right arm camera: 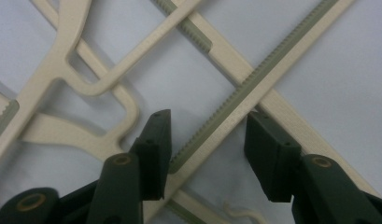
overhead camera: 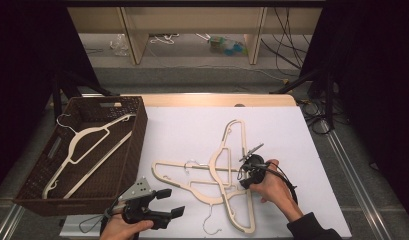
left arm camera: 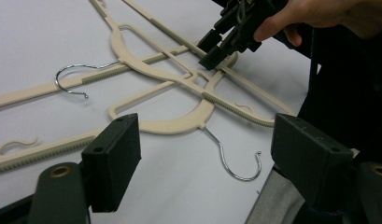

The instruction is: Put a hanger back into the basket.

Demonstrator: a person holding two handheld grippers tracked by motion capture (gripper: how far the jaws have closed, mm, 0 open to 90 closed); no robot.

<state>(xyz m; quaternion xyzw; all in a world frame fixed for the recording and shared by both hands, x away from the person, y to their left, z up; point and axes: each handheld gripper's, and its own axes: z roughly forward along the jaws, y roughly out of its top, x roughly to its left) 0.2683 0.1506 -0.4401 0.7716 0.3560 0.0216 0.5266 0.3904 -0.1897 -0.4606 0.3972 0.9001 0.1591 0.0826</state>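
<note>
1. Step in hand: the right gripper [overhead camera: 247,176] is set down over the ribbed bar of the top hanger [right arm camera: 235,109], with one finger on each side of the bar. The fingers [right arm camera: 153,149] stand partly open and are not yet pressing on it.
2. To do it well, centre the bar between both pads before closing. It crosses the lower hanger [overhead camera: 192,175] here, so grip the upper bar alone.
3. Lift level; the wire hook [left arm camera: 235,161] could snag the hanger beneath.
4. The left gripper [overhead camera: 159,204] hovers near the desk's [overhead camera: 192,130] front edge, wide open and empty. Judged ready to steady the lower hanger.
5. Location: both crossed hangers lie flat at mid-desk; a third hanger [overhead camera: 87,150] lies in the woven brown basket [overhead camera: 134,145] at the left.
6. Materials: cream plastic, thin and flat, with serrated non-slip strips; chrome wire hooks; smooth white desk cover.
</note>
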